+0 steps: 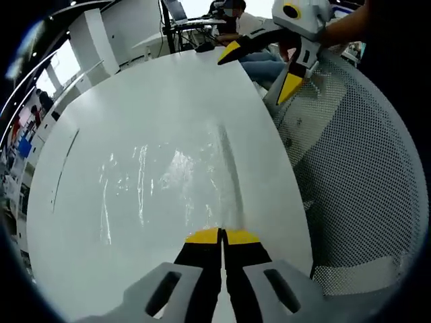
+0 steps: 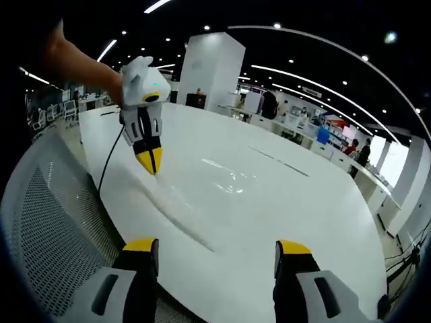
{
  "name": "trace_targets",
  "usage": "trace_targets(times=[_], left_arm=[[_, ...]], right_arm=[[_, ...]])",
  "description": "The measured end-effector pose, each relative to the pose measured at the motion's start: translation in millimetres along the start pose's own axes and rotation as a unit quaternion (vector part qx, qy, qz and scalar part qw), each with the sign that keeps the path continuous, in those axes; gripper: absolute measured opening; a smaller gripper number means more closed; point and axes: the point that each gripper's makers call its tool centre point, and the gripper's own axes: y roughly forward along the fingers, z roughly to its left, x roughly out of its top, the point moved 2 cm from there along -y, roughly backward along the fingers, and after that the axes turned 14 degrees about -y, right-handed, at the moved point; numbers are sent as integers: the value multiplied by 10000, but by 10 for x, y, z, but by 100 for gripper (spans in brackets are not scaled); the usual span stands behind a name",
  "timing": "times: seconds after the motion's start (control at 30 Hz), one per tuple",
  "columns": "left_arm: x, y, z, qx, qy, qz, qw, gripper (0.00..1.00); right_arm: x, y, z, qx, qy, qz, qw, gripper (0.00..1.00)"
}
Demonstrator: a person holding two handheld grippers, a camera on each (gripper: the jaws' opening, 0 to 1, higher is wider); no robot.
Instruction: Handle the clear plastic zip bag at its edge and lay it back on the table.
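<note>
The clear plastic zip bag (image 1: 168,182) lies flat on the white table (image 1: 135,101), showing mostly as glints and a long crease. My left gripper (image 1: 222,235) is shut with its yellow tips pinched on the bag's near edge. In the right gripper view the same left gripper (image 2: 152,161) points down onto the bag (image 2: 229,180) at its left end, held by a hand. My right gripper (image 2: 219,256) is open above the table's edge with nothing between its jaws. It also appears at the top right of the left gripper view (image 1: 259,70), jaws spread.
A grey mesh chair back (image 1: 357,182) stands against the table's edge, also seen at the left of the right gripper view (image 2: 54,229). A black cable (image 2: 108,168) hangs from the left gripper. Desks, monitors and seated people (image 1: 239,17) are beyond the table.
</note>
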Motion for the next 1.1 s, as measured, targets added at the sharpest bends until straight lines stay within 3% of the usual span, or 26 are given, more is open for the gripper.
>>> trace_targets(times=[0.43, 0.83, 0.97, 1.1], left_arm=[[106, -172, -108, 4, 62, -175, 9998, 0], [201, -315, -183, -19, 132, -270, 9995, 0], [251, -359, -200, -48, 143, -323, 9994, 0], [311, -403, -210, -61, 131, -407, 9991, 0]], right_arm=[[365, 104, -26, 340, -544, -272, 9976, 54], [457, 203, 44, 634, -954, -308, 9929, 40], [500, 258, 102, 777, -1266, -300, 9884, 38], [528, 305, 129, 841, -1275, -308, 9878, 35]])
